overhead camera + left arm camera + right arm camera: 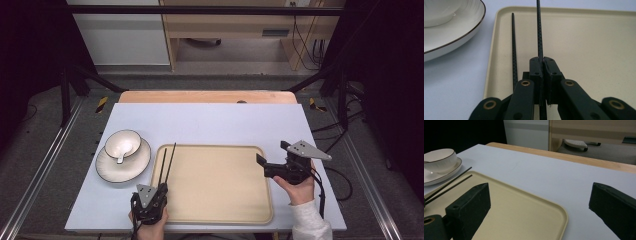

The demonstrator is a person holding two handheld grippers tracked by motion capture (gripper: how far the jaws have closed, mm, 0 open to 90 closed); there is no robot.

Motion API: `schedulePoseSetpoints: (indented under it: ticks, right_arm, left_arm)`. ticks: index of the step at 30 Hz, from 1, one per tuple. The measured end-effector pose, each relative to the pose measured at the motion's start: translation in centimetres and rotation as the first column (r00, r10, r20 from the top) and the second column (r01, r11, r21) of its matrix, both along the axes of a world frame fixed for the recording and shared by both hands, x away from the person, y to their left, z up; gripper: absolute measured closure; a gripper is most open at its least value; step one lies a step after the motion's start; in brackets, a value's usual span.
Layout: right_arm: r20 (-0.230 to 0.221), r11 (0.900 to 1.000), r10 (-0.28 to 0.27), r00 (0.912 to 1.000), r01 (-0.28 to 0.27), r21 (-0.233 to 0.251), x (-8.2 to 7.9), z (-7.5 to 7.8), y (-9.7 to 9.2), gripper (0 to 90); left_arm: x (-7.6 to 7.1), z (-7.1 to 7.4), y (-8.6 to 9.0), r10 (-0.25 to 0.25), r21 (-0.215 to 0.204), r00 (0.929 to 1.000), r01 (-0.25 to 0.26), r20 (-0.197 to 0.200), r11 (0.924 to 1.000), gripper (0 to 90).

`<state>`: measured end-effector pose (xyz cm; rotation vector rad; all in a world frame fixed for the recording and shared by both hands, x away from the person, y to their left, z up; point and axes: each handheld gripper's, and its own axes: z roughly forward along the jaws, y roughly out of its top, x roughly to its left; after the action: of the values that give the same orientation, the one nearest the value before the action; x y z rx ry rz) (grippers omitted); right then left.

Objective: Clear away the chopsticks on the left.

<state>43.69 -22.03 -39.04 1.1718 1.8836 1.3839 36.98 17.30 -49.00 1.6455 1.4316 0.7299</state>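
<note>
The left gripper point(161, 189) had its jaws pressed together on one black chopstick point(539, 30), which ran straight ahead from the pads and over the beige tray point(586, 45); the second chopstick point(513, 47) lay just to the left of the jaws, near the tray's left rim, and it seemed to rest on the tray, though I could not tell if it was also caught lower in the grip. The step in hand looked like placing the chopsticks down on the tray; the held one was low and nearly flat. The right gripper point(272, 164) stood wide with nothing between its jaws, above the tray's right edge. The bowl point(122, 143) on its plate point(111, 170) sat ahead and to the left of the left gripper. The next move probably called for loosening the jaws gently, so the chopstick would settle beside its pair without rolling.
</note>
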Motion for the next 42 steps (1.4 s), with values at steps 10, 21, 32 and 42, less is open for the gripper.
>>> schedulePoseSetpoints:
  ticks: [10,21,32,42]
  right_arm:
    - [-0.001,1.0,0.004,1.0,-0.004,-0.007,0.0,-0.1,0.0,3.9]
    - [-0.001,1.0,0.005,1.0,-0.005,-0.008,0.0,-0.1,0.0,3.9]
    - [0.001,1.0,-0.001,1.0,0.001,0.003,-0.1,0.1,-0.2,3.9]
    - [0.005,0.9999,-0.006,1.0,0.006,0.012,-0.2,0.2,-0.4,3.9]
  left_arm:
    - [0.5,-0.4,-0.4,0.005,0.026,0.9989,-0.004,-0.046,0.9997,85.3]
    - [0.6,-0.4,-0.4,-0.008,0.019,0.9987,0.009,-0.051,0.9998,84.4]
    - [0.4,1.1,0.1,-0.056,0.003,0.9983,0.056,-0.019,0.9984,75.7]
    - [1.2,5.6,0.5,-0.257,-0.012,0.9633,0.259,0.077,0.9659,60.4]
